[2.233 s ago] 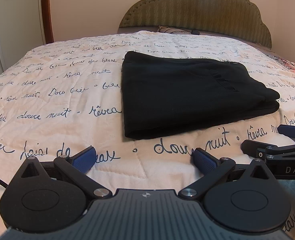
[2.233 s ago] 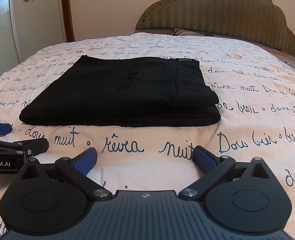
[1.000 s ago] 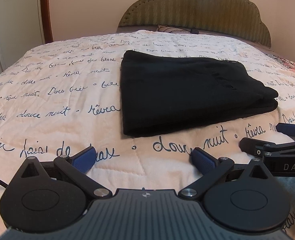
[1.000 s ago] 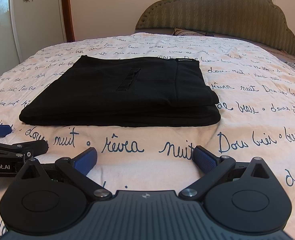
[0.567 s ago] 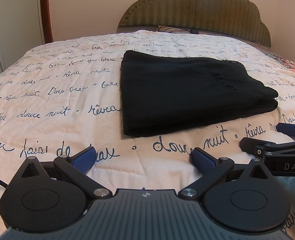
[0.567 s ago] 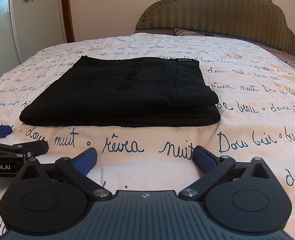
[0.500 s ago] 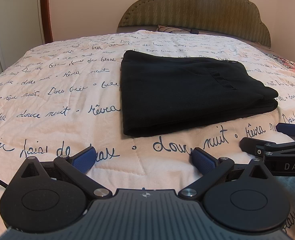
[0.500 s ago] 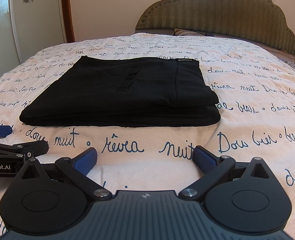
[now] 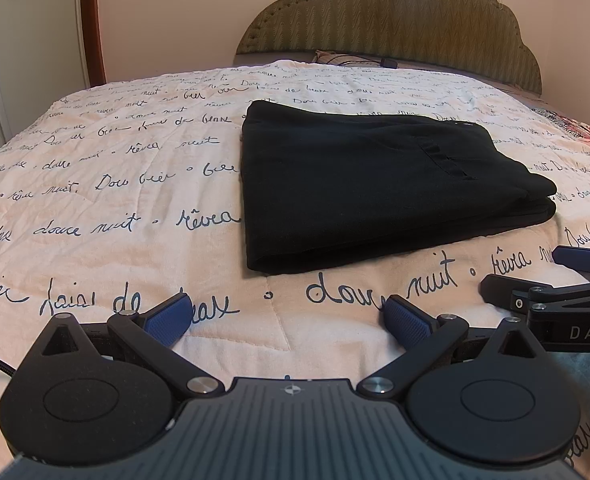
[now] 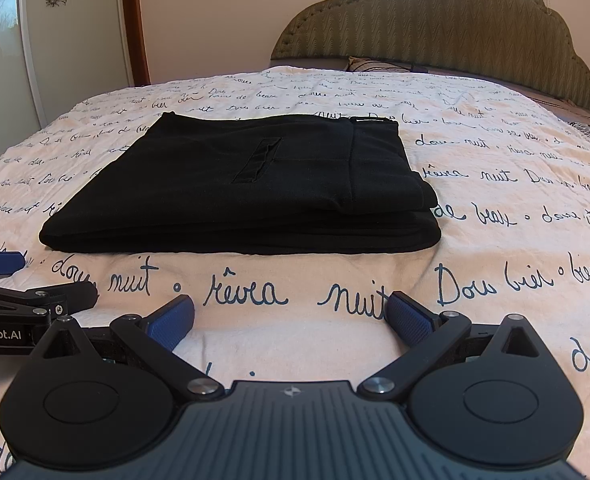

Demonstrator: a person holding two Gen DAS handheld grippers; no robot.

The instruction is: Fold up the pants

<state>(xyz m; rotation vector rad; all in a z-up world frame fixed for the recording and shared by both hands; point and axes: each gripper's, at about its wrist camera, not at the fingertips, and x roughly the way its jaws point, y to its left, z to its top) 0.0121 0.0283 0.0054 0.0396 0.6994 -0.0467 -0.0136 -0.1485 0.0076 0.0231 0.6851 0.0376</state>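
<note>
Folded black pants on the quilt, both grippers spread and empty

Our left gripper (image 9: 287,316) and right gripper (image 10: 289,316) have their blue, fine-ribbed rubber pads (image 9: 167,318) splayed wide on black jointed arms, holding nothing, low over the quilt (image 9: 95,208). Ahead of both lie the pants (image 10: 247,192): matte black cloth folded into a flat, soft-edged rectangle of stacked layers, a slit pocket (image 10: 257,160) on top. They rest on the quilt, a cream, lightly puckered cover printed with dark cursive script. Beyond the pants rises a scalloped headboard (image 10: 435,16), olive and padded, with a zigzag weave.
</note>
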